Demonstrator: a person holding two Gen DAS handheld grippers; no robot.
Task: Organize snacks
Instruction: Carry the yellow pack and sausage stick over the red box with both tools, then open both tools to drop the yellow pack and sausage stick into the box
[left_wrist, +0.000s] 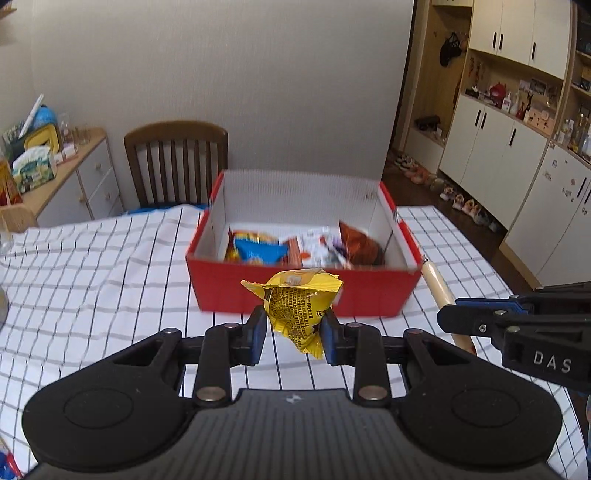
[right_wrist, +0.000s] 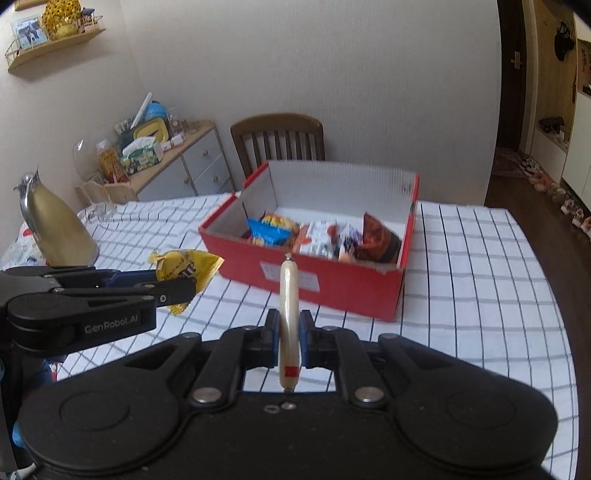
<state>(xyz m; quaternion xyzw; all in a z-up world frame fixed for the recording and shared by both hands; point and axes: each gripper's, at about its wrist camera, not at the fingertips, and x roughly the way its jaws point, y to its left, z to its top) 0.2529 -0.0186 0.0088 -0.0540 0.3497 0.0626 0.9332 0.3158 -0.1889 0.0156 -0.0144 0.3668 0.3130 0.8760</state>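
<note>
My left gripper (left_wrist: 293, 326) is shut on a yellow snack packet (left_wrist: 299, 302) and holds it above the table, just in front of the red box (left_wrist: 306, 291). The packet also shows in the right wrist view (right_wrist: 188, 267), held by the left gripper (right_wrist: 177, 286). My right gripper (right_wrist: 289, 332) is shut on a pale sausage stick (right_wrist: 287, 295), upright, in front of the red box (right_wrist: 332, 284). The sausage stick also shows in the left wrist view (left_wrist: 437, 286). The box holds several snack packets (left_wrist: 258, 251).
The table carries a white checked cloth (left_wrist: 92, 266). A wooden chair (left_wrist: 176, 158) stands behind the box. A gold thermos jug (right_wrist: 55, 225) and a glass (right_wrist: 103, 210) stand at the table's left. A sideboard (right_wrist: 184, 158) with clutter is at the back left.
</note>
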